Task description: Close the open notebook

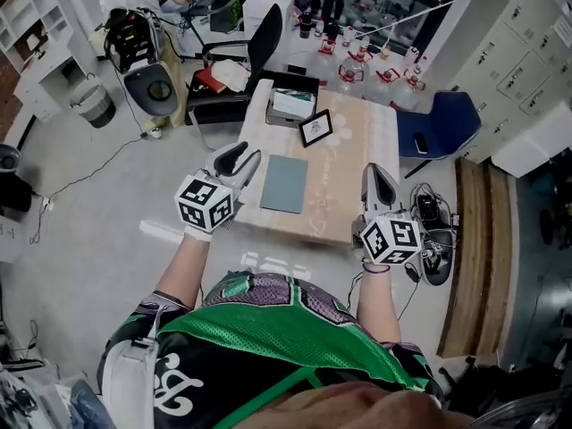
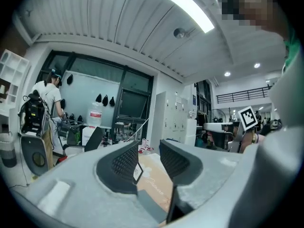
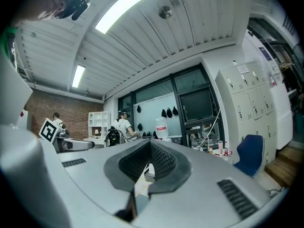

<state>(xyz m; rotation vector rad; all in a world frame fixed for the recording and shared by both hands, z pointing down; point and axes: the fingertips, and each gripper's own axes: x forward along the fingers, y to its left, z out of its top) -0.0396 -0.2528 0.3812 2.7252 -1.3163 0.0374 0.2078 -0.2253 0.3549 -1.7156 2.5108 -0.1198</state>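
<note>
On the light wooden table [image 1: 357, 150] lies a notebook [image 1: 284, 184] with a grey-blue cover, flat and closed. My left gripper [image 1: 241, 162] hovers by the table's left edge, just left of the notebook and not touching it. Its jaws stand open with nothing between them. In the left gripper view the left gripper [image 2: 148, 147] points level over the table [image 2: 159, 186], and the notebook's grey cover [image 2: 149, 205] shows low between the jaws. My right gripper [image 1: 379, 182] hangs near the table's right front corner, shut and empty. The right gripper [image 3: 149, 145] shows its tips meeting.
A small black picture frame [image 1: 315, 128] stands behind the notebook, and a dark box holding a book [image 1: 295, 104] sits at the table's far end. A black chair [image 1: 259, 47] is at the far left, a blue chair [image 1: 447, 123] at the right, and bottles [image 1: 357, 61] stand beyond.
</note>
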